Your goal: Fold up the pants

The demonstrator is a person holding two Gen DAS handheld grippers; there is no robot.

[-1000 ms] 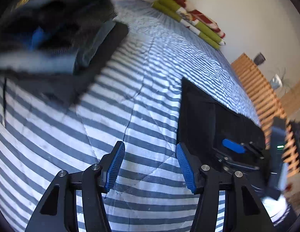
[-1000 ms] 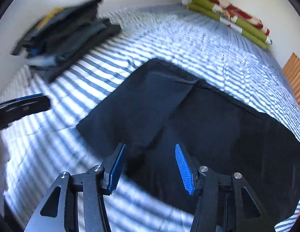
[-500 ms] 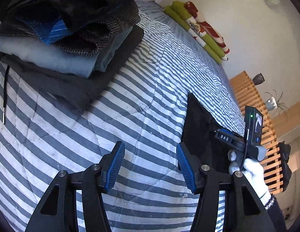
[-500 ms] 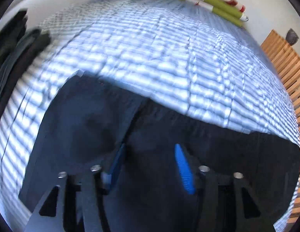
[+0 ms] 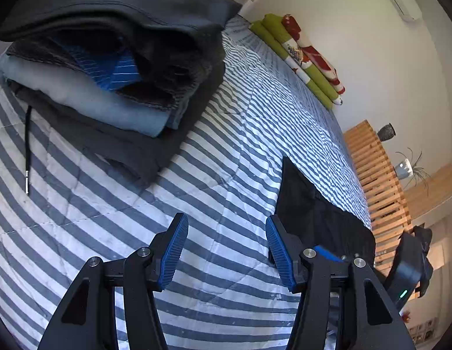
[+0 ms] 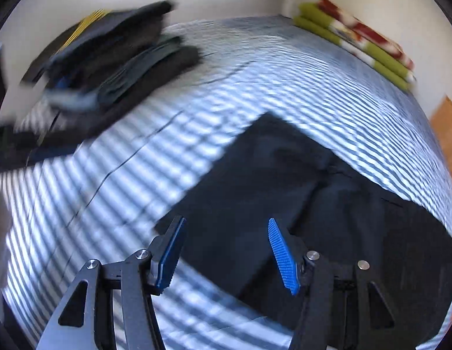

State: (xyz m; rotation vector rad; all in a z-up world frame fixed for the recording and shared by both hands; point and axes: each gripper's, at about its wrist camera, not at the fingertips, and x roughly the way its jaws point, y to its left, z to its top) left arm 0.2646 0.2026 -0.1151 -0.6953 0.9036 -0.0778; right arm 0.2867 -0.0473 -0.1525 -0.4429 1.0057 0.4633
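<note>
With its jaws spread and empty, the right hand-held gripper [image 6: 224,249] hovers over the flat black fabric pants [image 6: 299,204] on the grey-striped quilted bed [image 5: 196,192], likely seeking an edge, while the left hand-held gripper [image 5: 224,249], also spread, waits beside them.

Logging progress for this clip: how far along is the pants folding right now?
Looks partly done: the black pants lie flat on the striped bedcover, seemingly already folded over, judging by a layered edge. Nothing is in hand: the left gripper and right gripper are both open and empty. Probably left: further folds, perhaps then joining the pile of folded clothes.
</note>
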